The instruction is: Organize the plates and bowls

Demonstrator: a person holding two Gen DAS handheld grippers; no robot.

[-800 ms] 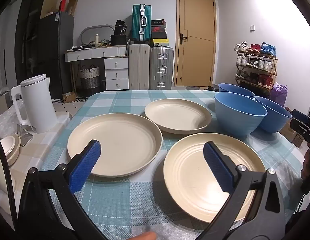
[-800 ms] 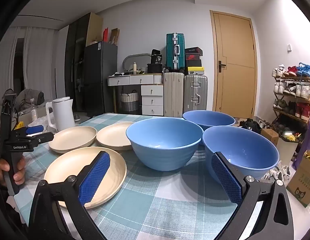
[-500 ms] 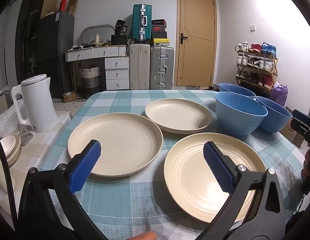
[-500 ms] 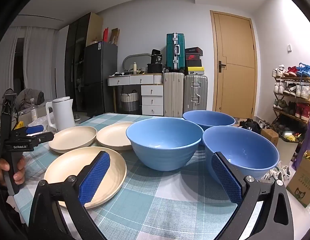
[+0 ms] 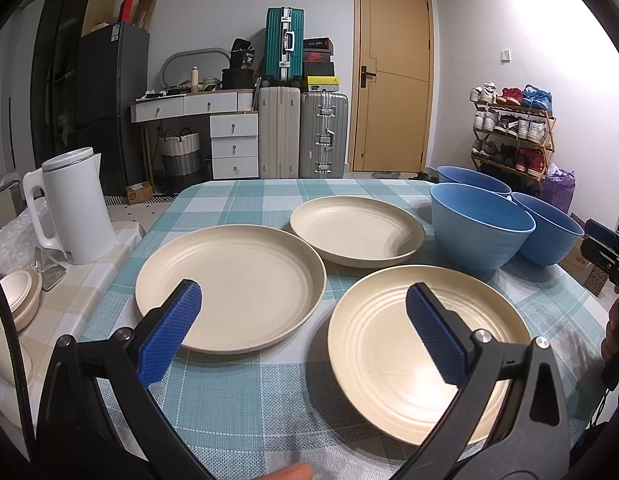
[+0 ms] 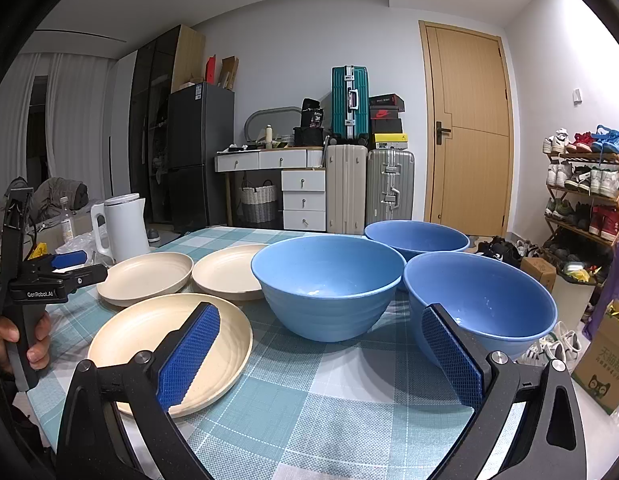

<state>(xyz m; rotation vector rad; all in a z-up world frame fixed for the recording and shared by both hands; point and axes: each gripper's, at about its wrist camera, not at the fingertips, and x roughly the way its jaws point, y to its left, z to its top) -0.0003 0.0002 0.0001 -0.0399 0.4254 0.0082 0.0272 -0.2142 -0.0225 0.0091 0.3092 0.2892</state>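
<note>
Three cream plates w/ faint ringed ridges; three blue bowls, plain. Surface has teal-and-white checked cloth. Black fingers w/ blue textured pads. White kettle; teal suitcase, tan door.

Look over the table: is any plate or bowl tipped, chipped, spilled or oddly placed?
Nothing stands out. The three cream plates lie flat and apart on the checked tablecloth, and the three blue bowls stand upright, empty and undamaged. None is stacked yet.
</note>
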